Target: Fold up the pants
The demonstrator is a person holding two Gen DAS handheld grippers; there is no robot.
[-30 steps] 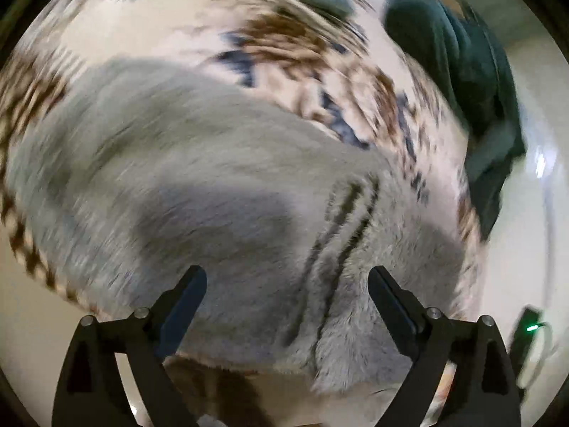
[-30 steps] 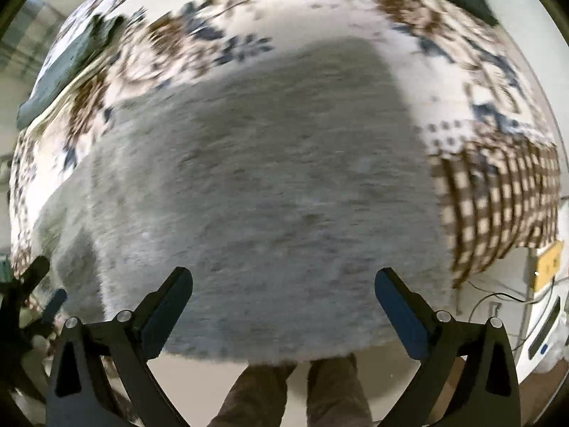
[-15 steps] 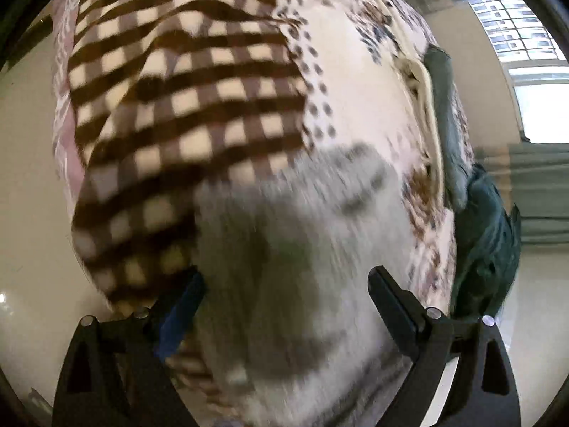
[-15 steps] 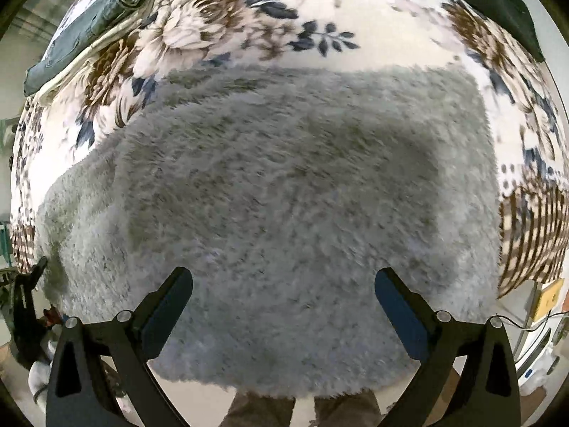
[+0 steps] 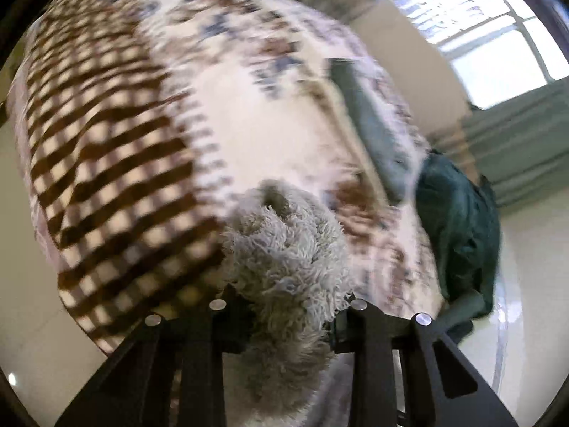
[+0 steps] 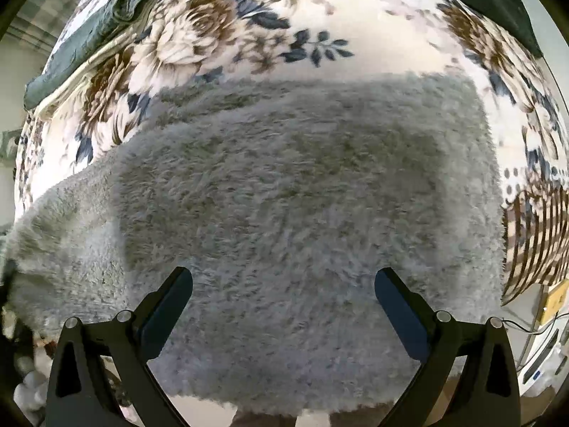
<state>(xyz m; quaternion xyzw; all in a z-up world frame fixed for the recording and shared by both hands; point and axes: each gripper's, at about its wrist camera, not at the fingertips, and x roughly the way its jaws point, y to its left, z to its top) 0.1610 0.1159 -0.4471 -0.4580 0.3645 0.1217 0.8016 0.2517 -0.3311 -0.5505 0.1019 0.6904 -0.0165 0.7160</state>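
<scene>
A: Report gripper status.

B: My left gripper (image 5: 284, 306) is clenched on a bunch of the fluffy grey pants (image 6: 284, 213). My right gripper (image 6: 283, 284) is spread wide above them.

A: Position? Obstructions?

B: Pants lie flat on the floral blanket (image 6: 220, 35), near edge overhanging. Left view is blurred; fingertips buried in pile.

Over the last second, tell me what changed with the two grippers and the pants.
The left gripper swung round to the edge of the fuzzy grey pants and its jaws, wide open before, closed on a bunched fold of them. The right gripper drew closer above the pants, its jaws staying open and empty. The pants remain spread on the floral blanket.
</scene>
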